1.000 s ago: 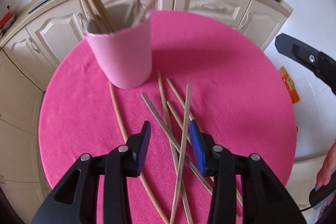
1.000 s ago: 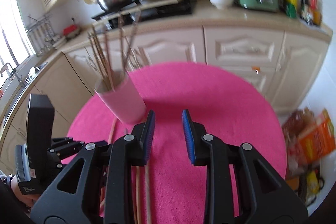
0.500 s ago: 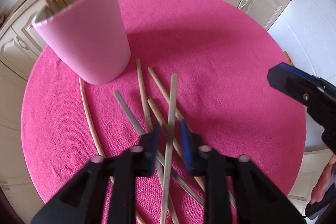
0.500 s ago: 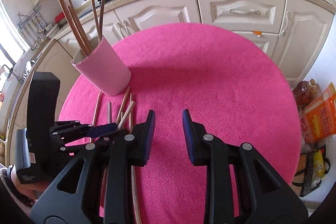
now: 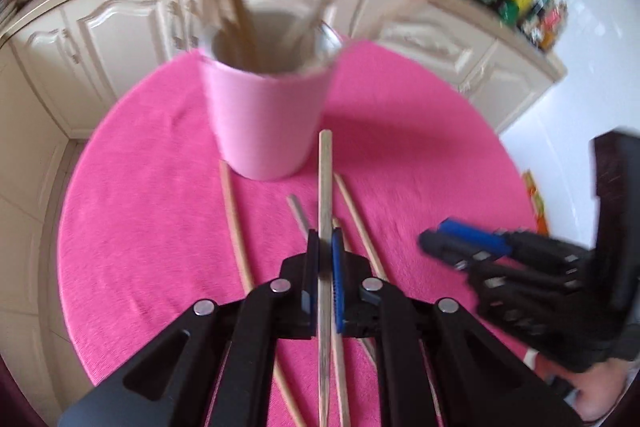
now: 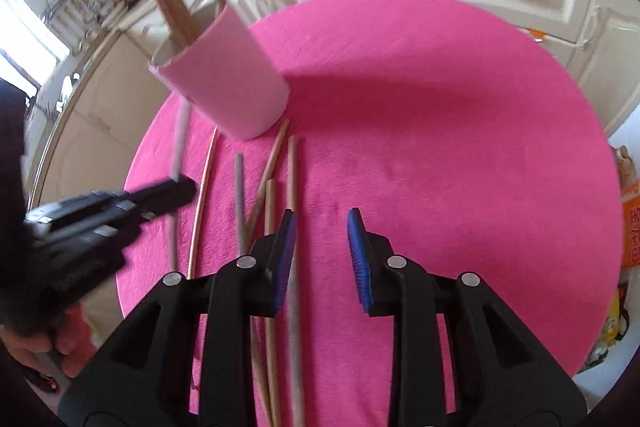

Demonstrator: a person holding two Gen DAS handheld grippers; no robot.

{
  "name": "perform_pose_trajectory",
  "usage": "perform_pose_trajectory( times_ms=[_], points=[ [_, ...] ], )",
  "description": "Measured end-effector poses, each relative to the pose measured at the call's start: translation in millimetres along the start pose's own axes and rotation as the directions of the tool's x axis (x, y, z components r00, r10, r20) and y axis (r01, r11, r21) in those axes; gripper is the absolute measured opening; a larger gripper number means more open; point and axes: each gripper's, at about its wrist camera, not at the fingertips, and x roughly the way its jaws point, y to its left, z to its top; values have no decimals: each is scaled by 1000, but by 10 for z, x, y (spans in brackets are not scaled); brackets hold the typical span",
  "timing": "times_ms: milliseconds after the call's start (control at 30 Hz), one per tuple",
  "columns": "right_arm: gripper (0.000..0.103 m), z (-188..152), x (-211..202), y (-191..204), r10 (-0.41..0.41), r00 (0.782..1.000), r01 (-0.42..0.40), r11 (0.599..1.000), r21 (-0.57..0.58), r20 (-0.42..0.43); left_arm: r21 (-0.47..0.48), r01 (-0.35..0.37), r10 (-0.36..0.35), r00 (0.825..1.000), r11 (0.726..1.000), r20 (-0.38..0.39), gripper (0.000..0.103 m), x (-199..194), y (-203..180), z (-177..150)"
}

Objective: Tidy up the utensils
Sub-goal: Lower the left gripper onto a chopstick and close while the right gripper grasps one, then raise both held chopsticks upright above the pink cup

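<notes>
A pink cup (image 5: 266,119) holding several wooden chopsticks stands on the round pink table (image 5: 420,163); it also shows in the right wrist view (image 6: 228,87). My left gripper (image 5: 325,255) is shut on one wooden chopstick (image 5: 325,179), lifted off the table and pointing toward the cup. Several loose chopsticks (image 5: 234,223) lie on the cloth below it. My right gripper (image 6: 320,247) is open and empty, low over the loose chopsticks (image 6: 294,179). The left gripper with its chopstick (image 6: 178,147) shows at the left in the right wrist view.
Cream kitchen cabinets (image 5: 120,31) and a counter with a stove and bottles (image 5: 532,7) curve behind the table. Bags of groceries (image 6: 630,211) lie on the floor to the right. The right half of the pink table (image 6: 460,147) carries nothing.
My left gripper has closed on one chopstick and raised it off the cloth toward the cup. My right gripper has come down and forward over the loose chopsticks, still open.
</notes>
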Motion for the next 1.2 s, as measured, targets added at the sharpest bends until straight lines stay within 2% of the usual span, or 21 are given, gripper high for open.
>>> perform_pose_trajectory(
  times_ms=[267, 333, 400, 533, 600, 767, 833, 967, 1067, 1200],
  points=[
    [27, 64, 333, 266, -49, 990, 37, 996, -86, -130, -115, -20, 28, 997, 993, 69, 6, -339, 346, 26],
    [18, 68, 392, 298, -63, 986, 48, 994, -101, -153, -145, -17, 28, 997, 989, 75, 6, -386, 431, 22],
    [16, 74, 453, 322, -80, 982, 61, 991, -117, -172, -164, -21, 35, 996, 986, 84, 6, -418, 478, 23],
    [8, 116, 491, 366, -130, 977, 102, 981, -166, -170, -179, -25, 42, 995, 983, 92, 6, -484, 578, 10],
    [8, 136, 506, 393, -142, 975, 109, 976, -189, -169, -185, -25, 44, 995, 982, 95, 6, -497, 573, 14],
    [7, 174, 472, 345, -122, 977, 91, 979, -181, -174, -188, -18, 39, 993, 982, 110, 6, -557, 555, 35],
    [7, 177, 411, 283, -100, 982, 76, 985, -154, -157, -185, -13, 36, 992, 983, 120, 6, -592, 547, 43],
    [7, 194, 170, 58, -5, 996, 1, 999, -44, -94, -179, -1, 26, 989, 984, 143, 6, -687, 520, 80],
    [7, 257, -93, -85, 58, 998, -58, 998, 17, -5, -166, 10, 18, 986, 986, 167, 6, -778, 473, 119],
    [7, 363, -409, -171, 79, 991, -83, 996, 33, 111, -146, 28, 2, 980, 989, 201, 6, -900, 393, 182]
  ],
)
